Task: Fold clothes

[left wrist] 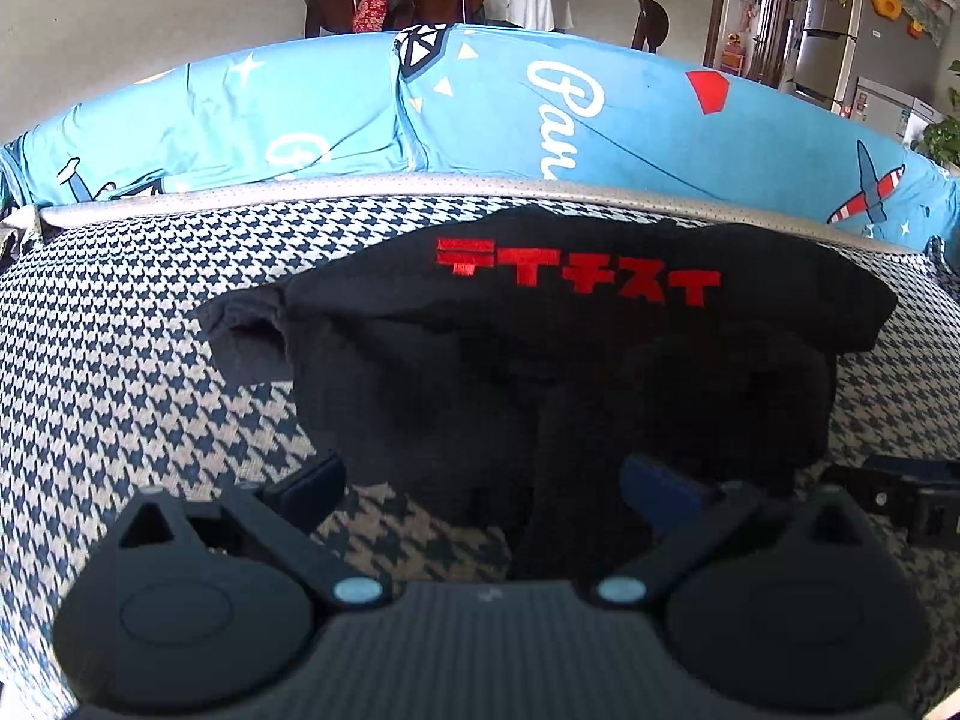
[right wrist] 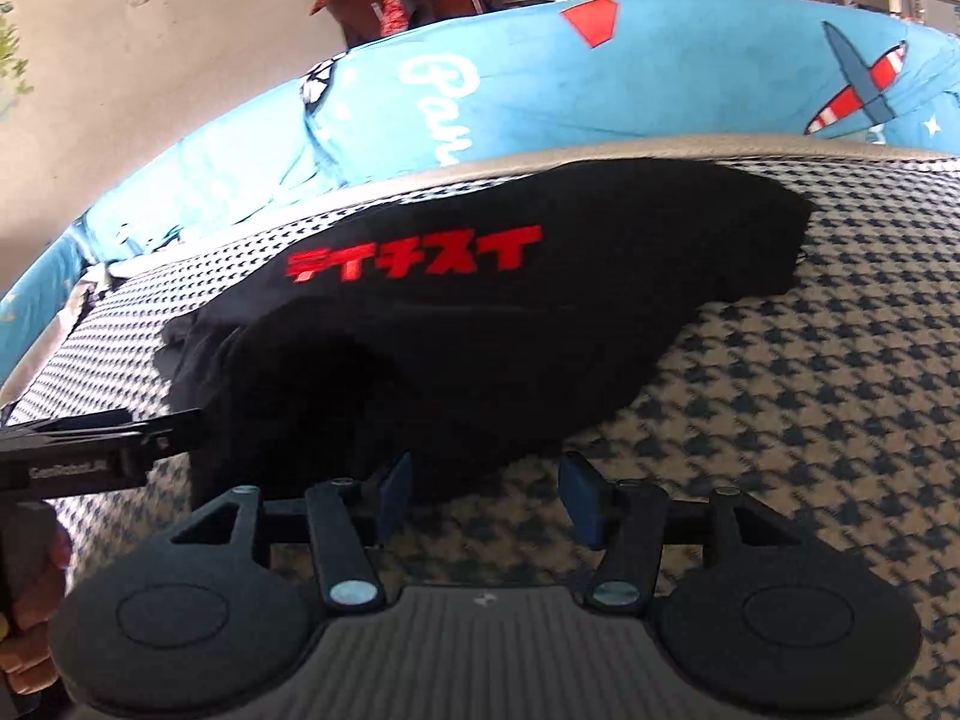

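Lying on the houndstooth seat (left wrist: 150,360), the black shirt (left wrist: 570,372) sits gathered into a compact block, red lettering (left wrist: 576,273) up, its far edge near the seat's pale piping (left wrist: 360,195) and the blue cushions (left wrist: 540,114) behind. One sleeve (left wrist: 246,318) pokes out loose at the left, so the bundle reads as partly folded, or as folded with a stray end; either fits what I see.

Both grippers are low at the shirt's near edge, I think because that hem is the natural place to lift from for another fold or to smooth it. The left gripper (left wrist: 486,480) is spread wide, its fingers straddling the near hem with cloth between them but not pinched. The right gripper (right wrist: 486,498) is also spread, holding nothing; its left finger (right wrist: 396,495) seems to touch the hem, though the dark cloth makes that hard to judge.

The left view shows the sleeve and the shirt square-on, plus the right gripper's tip at the right edge. The right view shows the shirt's right side tapering over bare seat, and a hand (right wrist: 30,618) gripping the left tool, which the other camera never catches.
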Available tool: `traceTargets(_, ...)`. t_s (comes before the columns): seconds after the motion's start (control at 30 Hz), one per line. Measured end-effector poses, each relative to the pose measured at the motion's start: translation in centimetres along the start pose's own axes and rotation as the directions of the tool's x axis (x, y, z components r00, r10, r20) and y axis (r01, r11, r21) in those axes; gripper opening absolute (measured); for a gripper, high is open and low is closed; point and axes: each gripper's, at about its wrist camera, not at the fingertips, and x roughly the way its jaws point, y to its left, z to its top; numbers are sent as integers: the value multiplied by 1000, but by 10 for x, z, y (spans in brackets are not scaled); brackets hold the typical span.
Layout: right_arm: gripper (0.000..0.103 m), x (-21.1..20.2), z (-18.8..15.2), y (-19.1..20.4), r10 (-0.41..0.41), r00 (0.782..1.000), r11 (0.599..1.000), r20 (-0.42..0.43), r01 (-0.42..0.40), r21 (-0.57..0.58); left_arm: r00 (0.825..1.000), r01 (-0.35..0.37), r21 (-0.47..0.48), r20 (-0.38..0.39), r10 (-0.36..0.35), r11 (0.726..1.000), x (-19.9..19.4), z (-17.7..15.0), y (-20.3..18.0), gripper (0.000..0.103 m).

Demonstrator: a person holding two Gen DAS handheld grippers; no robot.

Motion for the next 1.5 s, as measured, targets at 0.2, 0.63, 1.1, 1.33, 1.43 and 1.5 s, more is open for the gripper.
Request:
traceTargets(0.2,55,16,-8,13,60,997,998,-54,-60,4,1000,-9,11,-12,9,1000,3,-7,1,103)
traceTargets(0.63,23,39,-8,27,8,1000,1000,-17,-7,22,999,-13,34,-44,15,999,18,-13,-2,103)
traceTargets(1.1,12,-28,9,5,34,977,997,209,-49,67,999,-33,72,-30,35,997,33,-18,-21,103)
traceTargets(1.33,12,-48,4,-9,-14,974,996,226,-7,92,995,-99,28,-16,100,995,34,-19,-22,103)
traceTargets(1.43,12,-56,3,-16,-33,972,993,233,6,115,992,-129,-12,-3,129,992,30,-17,-17,103)
traceTargets(1.5,12,-59,4,-19,-33,972,991,231,2,130,984,-174,-21,16,175,984,27,-15,-14,103)
